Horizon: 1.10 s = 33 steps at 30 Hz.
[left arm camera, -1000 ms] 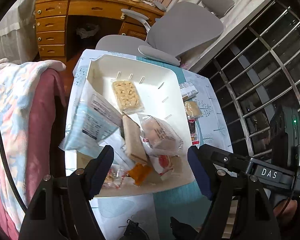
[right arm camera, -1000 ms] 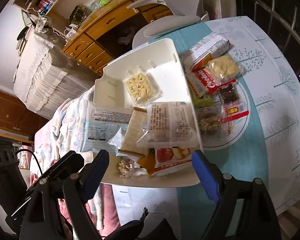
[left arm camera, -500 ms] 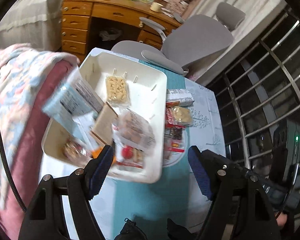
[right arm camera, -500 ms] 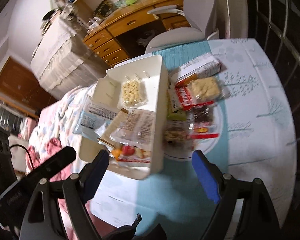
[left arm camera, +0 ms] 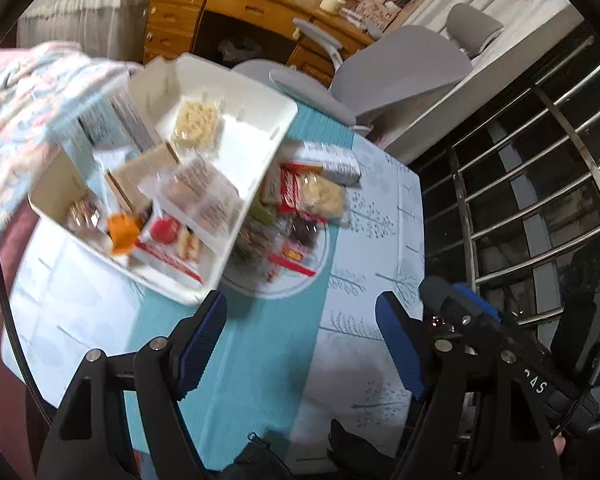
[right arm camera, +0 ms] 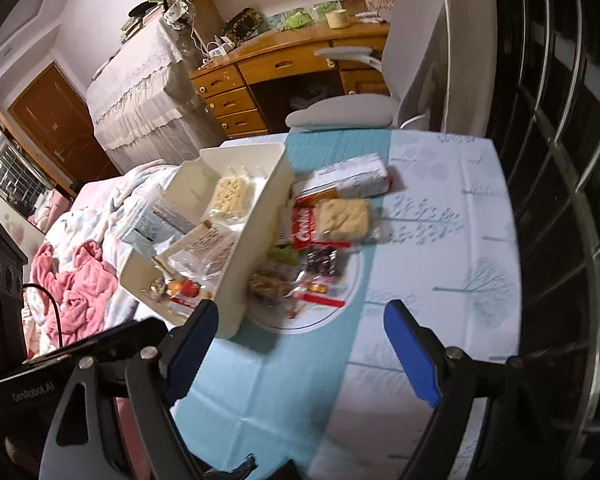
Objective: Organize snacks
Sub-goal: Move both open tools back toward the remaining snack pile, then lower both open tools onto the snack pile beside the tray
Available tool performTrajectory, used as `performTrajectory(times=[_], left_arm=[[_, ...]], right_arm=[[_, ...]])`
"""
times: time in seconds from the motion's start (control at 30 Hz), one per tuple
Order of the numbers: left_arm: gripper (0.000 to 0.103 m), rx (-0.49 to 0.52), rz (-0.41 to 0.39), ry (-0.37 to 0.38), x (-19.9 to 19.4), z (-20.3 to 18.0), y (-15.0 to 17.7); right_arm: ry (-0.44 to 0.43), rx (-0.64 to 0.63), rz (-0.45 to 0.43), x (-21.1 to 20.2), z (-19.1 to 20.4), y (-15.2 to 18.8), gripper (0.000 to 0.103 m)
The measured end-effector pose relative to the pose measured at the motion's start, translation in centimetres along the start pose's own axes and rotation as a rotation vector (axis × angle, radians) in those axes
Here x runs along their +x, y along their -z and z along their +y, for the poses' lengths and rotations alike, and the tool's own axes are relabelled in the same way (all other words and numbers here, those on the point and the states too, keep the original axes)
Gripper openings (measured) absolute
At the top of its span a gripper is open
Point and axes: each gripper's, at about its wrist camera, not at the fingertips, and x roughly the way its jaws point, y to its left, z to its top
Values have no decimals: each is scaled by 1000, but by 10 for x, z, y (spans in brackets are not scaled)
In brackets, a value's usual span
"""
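Note:
A white bin [left arm camera: 256, 120] [right arm camera: 260, 216] on the table holds several snack packets, among them a pale cracker pack [left arm camera: 196, 122] [right arm camera: 230, 196] and a red-printed pack [left arm camera: 168, 240]. To its right a round plate [left arm camera: 316, 268] [right arm camera: 352, 280] carries more packets, including a red wrapper [right arm camera: 304, 228] and a pale biscuit pack [right arm camera: 344, 220]. My left gripper [left arm camera: 300, 336] is open and empty over the table's near part. My right gripper [right arm camera: 300, 344] is open and empty, near the plate's front edge.
A grey office chair [left arm camera: 396, 68] [right arm camera: 340, 114] stands behind the table, with a wooden desk [left arm camera: 236, 4] [right arm camera: 284, 68] beyond it. A pink and blue blanket [right arm camera: 84, 264] lies to the left. Metal window bars [left arm camera: 540, 184] run along the right.
Both grippers have pulled back and swung right, away from the bin. The plate of packets has come into fuller view. Both stay open and empty.

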Motion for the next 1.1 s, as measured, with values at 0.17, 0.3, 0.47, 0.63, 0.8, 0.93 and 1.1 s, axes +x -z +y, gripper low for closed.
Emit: performTrajectory(times=[0.17, 0.3, 0.47, 0.63, 0.8, 0.93, 1.1], left_arm=[[76, -81, 45, -20, 15, -6, 8], [76, -137, 67, -45, 28, -5, 10], [76, -238, 118, -69, 57, 1, 10], [76, -317, 158, -72, 87, 6, 10], [76, -406, 122, -58, 111, 11, 8], [76, -520, 35, -70, 129, 21, 6], [76, -658, -39, -96, 146, 33, 7]], right_arm=[[25, -78, -68, -8, -8, -6, 86], [78, -167, -113, -9, -9, -10, 86], [87, -221, -118, -3, -14, -12, 86], [98, -293, -105, 13, -18, -14, 86], [75, -363, -90, 44, -26, -11, 86], [43, -377, -54, 75, -35, -7, 86], [-5, -338, -8, 114, -44, -3, 85]])
